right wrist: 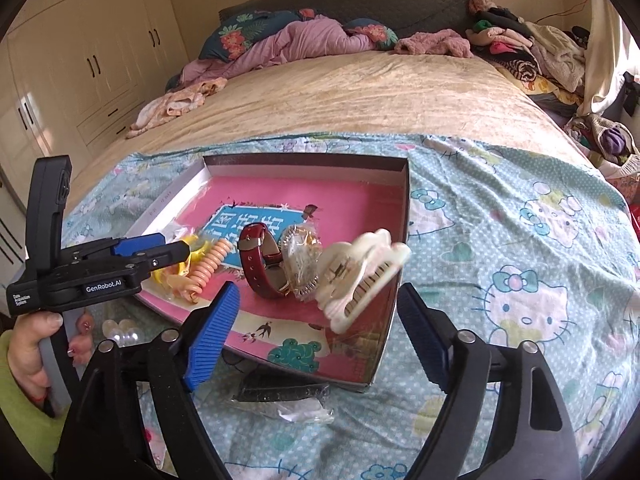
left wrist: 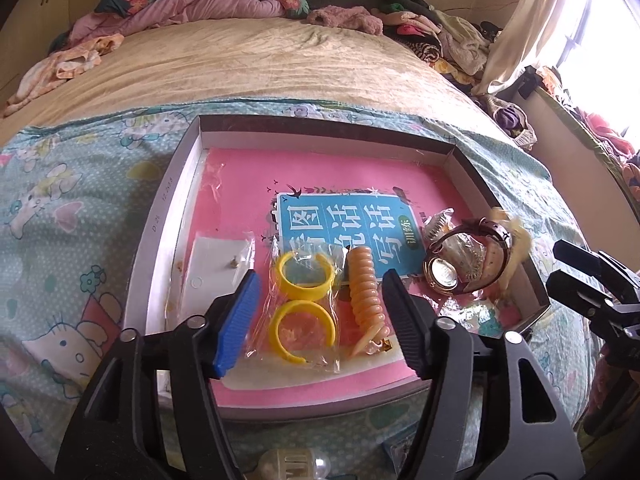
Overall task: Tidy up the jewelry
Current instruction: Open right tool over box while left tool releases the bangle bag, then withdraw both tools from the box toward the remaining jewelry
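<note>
A shallow box (left wrist: pixel 168 200) with a pink book inside lies on the bed. In it lie a bag with two yellow rings (left wrist: pixel 302 304), an orange spiral hair tie (left wrist: pixel 364 292), a small white earring card (left wrist: pixel 216 264), a dark red strap watch (left wrist: pixel 468 256) and a bagged clip. My left gripper (left wrist: pixel 316 320) is open, hovering over the yellow rings and the hair tie. My right gripper (right wrist: pixel 316 336) is open. A cream hair claw (right wrist: pixel 360 276) is blurred in the air over the box's right corner, between the right fingers and apart from them.
The box (right wrist: pixel 396 240) sits on a Hello Kitty sheet (right wrist: pixel 520 280). White beads (right wrist: pixel 124 330) and a bagged black item (right wrist: pixel 280 392) lie on the sheet in front of the box. Clothes pile up at the bed's far end. A wardrobe stands on the left.
</note>
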Demonstrator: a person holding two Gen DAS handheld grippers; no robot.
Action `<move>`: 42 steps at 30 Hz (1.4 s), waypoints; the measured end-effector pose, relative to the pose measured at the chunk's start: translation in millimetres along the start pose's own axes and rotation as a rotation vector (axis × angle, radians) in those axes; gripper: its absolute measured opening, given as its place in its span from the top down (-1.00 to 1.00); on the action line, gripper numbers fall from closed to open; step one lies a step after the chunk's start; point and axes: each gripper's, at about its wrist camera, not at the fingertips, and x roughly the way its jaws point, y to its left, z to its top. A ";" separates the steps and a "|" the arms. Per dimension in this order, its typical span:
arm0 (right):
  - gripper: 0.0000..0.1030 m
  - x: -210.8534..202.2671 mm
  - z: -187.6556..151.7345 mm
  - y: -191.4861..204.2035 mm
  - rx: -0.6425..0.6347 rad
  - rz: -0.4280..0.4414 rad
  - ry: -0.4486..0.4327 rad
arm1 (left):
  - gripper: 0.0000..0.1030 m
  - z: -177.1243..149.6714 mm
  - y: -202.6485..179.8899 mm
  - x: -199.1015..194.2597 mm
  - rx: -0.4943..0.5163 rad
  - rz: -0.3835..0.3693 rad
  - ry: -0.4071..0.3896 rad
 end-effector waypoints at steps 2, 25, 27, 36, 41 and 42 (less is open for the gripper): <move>-0.63 -6.1 0.9 0.3 0.001 0.000 -0.011 | -0.26 0.4 0.2 -7.3 -0.005 -0.002 -0.014; -0.88 -73.3 -0.4 25.7 -0.034 0.027 -0.137 | -0.81 -6.2 3.2 -116.7 -0.066 0.013 -0.191; -0.88 -77.8 -1.9 28.3 -0.038 0.032 -0.143 | -0.81 -9.1 1.3 -121.6 -0.058 0.020 -0.197; -0.88 -96.5 -8.0 37.4 -0.052 0.045 -0.161 | -0.81 -26.1 -5.8 -138.7 -0.024 0.043 -0.211; -0.88 -105.5 -12.6 42.3 -0.063 0.053 -0.165 | -0.81 -36.6 -9.9 -143.3 -0.004 0.053 -0.207; -0.88 -107.1 -13.3 43.3 -0.064 0.055 -0.166 | -0.81 -39.1 -10.8 -144.2 0.001 0.054 -0.207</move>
